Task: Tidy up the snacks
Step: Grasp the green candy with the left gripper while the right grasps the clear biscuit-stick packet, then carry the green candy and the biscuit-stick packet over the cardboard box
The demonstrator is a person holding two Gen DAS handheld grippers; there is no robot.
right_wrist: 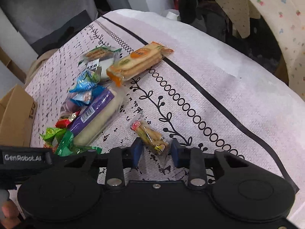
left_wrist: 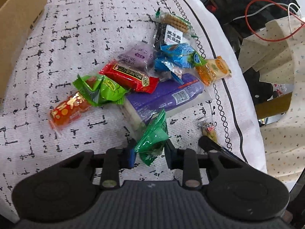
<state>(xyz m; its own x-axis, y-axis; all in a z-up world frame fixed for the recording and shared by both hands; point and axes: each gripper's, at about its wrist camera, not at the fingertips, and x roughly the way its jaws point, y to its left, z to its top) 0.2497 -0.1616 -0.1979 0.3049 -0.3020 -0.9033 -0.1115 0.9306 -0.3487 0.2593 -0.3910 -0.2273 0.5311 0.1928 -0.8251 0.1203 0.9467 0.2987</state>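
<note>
Cardboard box (left_wrist: pixel 17 28) far left on the patterned cloth (left_wrist: pixel 76 38); snack pile (left_wrist: pixel 144 76) in the middle. Left gripper (left_wrist: pixel 149 153) low, jaws spread around a green packet (left_wrist: pixel 152 143), touching unclear. Right gripper (right_wrist: pixel 156 152) also spread, either side of a clear stick-snack packet (right_wrist: pixel 150 135), beside the pile
</note>
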